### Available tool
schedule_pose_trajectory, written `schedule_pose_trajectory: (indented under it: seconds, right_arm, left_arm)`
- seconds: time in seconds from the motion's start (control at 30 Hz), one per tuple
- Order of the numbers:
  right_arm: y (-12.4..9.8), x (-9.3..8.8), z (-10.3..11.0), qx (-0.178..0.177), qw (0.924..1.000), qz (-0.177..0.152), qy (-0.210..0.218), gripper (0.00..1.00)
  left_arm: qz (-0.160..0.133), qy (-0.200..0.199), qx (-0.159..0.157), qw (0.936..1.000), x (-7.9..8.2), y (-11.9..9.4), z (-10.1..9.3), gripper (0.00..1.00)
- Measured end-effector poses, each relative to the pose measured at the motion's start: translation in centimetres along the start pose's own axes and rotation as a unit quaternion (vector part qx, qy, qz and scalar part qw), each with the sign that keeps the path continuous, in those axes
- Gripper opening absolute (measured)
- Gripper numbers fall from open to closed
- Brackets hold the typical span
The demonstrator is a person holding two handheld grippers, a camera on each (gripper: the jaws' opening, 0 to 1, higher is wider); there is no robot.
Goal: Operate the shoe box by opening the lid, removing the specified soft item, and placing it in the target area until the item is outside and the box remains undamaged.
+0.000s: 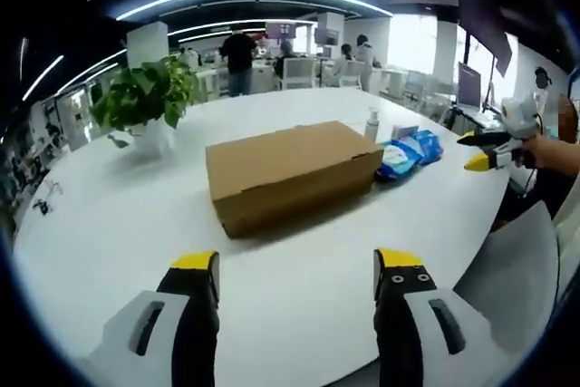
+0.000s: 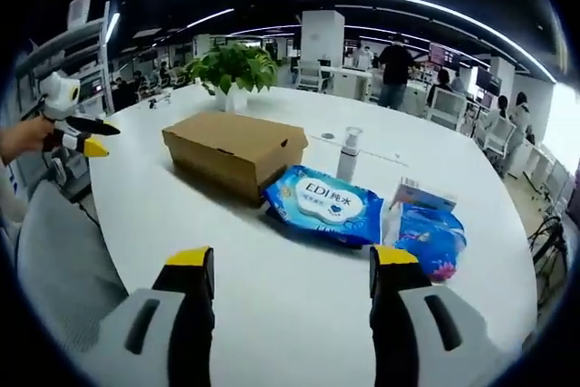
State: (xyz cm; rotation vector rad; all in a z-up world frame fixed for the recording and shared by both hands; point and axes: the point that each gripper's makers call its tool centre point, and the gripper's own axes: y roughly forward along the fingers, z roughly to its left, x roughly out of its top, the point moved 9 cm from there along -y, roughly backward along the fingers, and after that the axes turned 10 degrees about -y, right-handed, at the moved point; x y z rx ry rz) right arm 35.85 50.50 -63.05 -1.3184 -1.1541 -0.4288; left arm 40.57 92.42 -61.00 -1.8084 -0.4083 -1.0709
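Closed shoe box (image 1: 292, 173) lies well ahead of left gripper (image 1: 297, 271), apparently untouched.

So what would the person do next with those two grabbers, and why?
Probably bring the left gripper forward to the cardboard shoe box, aiming for the lid's front edge. The lid looks fully closed, both grippers are open and well short of the box, and the right gripper points more at the blue wipes pack beside it. Nothing can come out until the lid lifts.
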Motion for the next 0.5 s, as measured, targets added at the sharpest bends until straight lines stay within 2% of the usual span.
schedule_pose_trajectory:
  seconds: [0.27, 0.43, 0.5]
  right_arm:
    - [-2.1, -0.2, 1.0, 0.001, 1.0000, -0.003, 0.007, 0.80]
    - [-3.0, -0.1, 0.9, -0.007, 0.9999, -0.006, 0.005, 0.89]
    - [-3.3, -0.2, 0.8, -0.014, 0.9998, -0.010, 0.008, 0.94]
  left_arm:
    - [-0.023, 0.004, -0.022, 0.9995, 0.3, -0.9, -2.0, 0.86]
    - [-0.041, 0.007, -0.019, 0.9990, 0.5, -1.7, -2.5, 0.98]
    - [-0.045, 0.008, -0.016, 0.9988, 0.4, -2.1, -2.4, 0.99]
